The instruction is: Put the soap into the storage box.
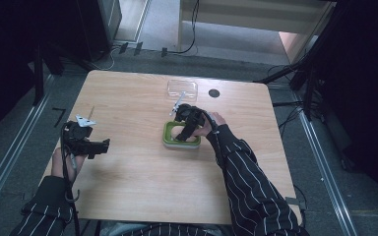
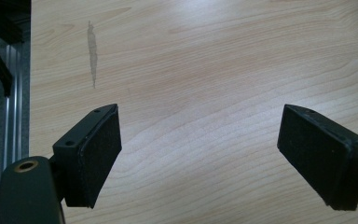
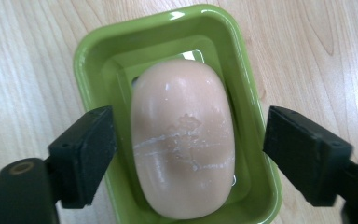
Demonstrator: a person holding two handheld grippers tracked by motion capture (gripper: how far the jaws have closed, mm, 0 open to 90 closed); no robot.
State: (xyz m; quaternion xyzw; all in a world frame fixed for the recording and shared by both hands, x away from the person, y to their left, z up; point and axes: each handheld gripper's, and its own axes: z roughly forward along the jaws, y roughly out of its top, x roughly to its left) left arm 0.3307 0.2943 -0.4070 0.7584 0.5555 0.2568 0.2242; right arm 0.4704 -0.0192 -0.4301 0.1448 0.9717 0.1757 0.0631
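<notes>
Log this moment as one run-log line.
stage: soap placed | right gripper: open, jaws astride soap in green dish, pads apart from it | left gripper: open, nothing between jaws, over table

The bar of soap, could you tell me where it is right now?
The soap lies in the green dish near the table's middle, between the right gripper's open jaws.

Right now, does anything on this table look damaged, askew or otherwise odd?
The soap bar in the green soap dish has whitish scuffs and a chipped patch across its middle. A grey streak marks the tabletop near its edge.
</notes>
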